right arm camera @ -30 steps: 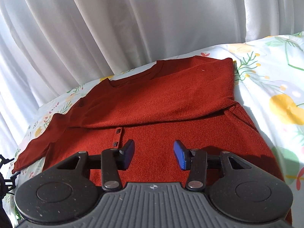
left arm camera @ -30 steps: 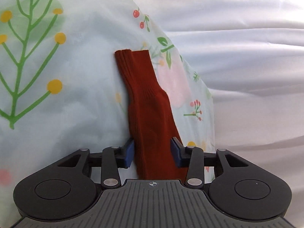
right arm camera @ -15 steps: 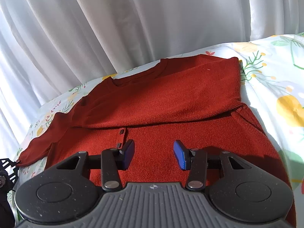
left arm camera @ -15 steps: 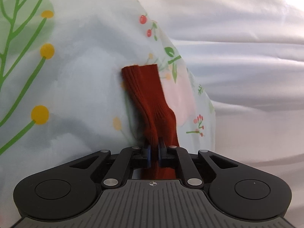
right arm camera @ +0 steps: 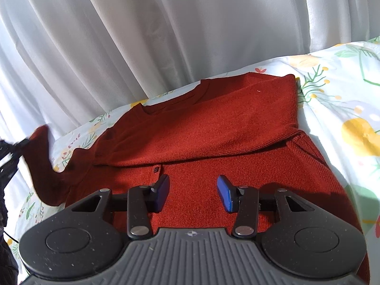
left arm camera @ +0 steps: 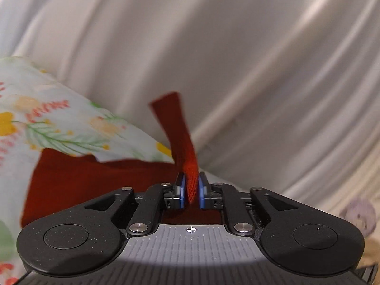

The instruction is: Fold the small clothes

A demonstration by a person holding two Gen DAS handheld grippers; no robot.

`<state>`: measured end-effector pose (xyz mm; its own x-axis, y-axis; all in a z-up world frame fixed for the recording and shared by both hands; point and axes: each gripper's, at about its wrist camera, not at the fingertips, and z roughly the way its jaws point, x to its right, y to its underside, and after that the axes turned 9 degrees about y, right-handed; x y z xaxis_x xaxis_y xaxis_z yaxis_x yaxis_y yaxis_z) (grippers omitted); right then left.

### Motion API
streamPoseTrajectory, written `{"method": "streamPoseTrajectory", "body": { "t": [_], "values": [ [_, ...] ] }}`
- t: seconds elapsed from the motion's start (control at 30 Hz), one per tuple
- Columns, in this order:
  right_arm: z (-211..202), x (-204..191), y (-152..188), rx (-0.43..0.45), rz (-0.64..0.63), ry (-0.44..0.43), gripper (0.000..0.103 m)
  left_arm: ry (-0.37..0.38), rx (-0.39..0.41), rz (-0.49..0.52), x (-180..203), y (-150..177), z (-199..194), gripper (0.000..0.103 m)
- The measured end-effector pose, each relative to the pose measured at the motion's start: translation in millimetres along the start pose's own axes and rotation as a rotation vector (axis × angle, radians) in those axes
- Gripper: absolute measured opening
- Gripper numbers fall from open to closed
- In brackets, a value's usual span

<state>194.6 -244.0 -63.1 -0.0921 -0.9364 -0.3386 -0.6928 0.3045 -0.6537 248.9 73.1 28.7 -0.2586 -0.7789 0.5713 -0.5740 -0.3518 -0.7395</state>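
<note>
A small rust-red knit sweater (right arm camera: 213,137) lies on a floral sheet (right arm camera: 344,109), its right sleeve folded across the chest. My left gripper (left arm camera: 190,193) is shut on the sweater's left sleeve (left arm camera: 180,137) and holds it lifted, cuff pointing up. The lifted sleeve also shows at the left in the right wrist view (right arm camera: 45,166). The sweater body shows low left in the left wrist view (left arm camera: 83,185). My right gripper (right arm camera: 192,193) is open and empty, hovering over the sweater's lower front.
White curtains (right arm camera: 166,35) hang right behind the bed and fill the left wrist view (left arm camera: 261,71). The floral sheet (left arm camera: 47,123) runs to the bed edge at the curtain.
My left gripper shut on the sleeve, then lifted it off the sheet and swung toward the sweater body. My right gripper stayed open and barely moved.
</note>
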Motion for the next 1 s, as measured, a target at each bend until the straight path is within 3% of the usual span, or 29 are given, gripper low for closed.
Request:
{"method": "streamPoseTrajectory", "body": {
  "t": [0.03, 0.13, 0.27, 0.5, 0.7, 0.87, 0.93, 1.0],
  "values": [
    [0, 1, 0, -0.001, 0.003, -0.003, 0.045, -0.001, -0.060, 0.020, 12, 12, 18, 0.041],
    [1, 4, -2, -0.008, 0.022, -0.011, 0.045, -0.035, -0.188, -0.012, 23, 47, 51, 0.051],
    [12, 7, -12, -0.051, 0.070, -0.072, 0.045, -0.124, -0.207, -0.125, 3, 72, 49, 0.072],
    [70, -8, -45, -0.154, 0.190, -0.268, 0.045, -0.228, -0.155, -0.228, -39, 64, 26, 0.082],
    [130, -20, -55, -0.290, 0.261, -0.295, 0.045, -0.235, -0.139, -0.271, -57, 68, 11, 0.088],
    [142, -34, -59, -0.290, 0.259, -0.323, 0.045, -0.227, -0.119, -0.292, -61, 68, 10, 0.095],
    [145, -40, -60, -0.300, 0.250, -0.337, 0.036, -0.230, -0.118, -0.297, -60, 67, 11, 0.096],
    [144, -47, -61, -0.286, 0.216, -0.305, 0.009, -0.236, -0.124, -0.298, -59, 65, 12, 0.096]
  ]
}}
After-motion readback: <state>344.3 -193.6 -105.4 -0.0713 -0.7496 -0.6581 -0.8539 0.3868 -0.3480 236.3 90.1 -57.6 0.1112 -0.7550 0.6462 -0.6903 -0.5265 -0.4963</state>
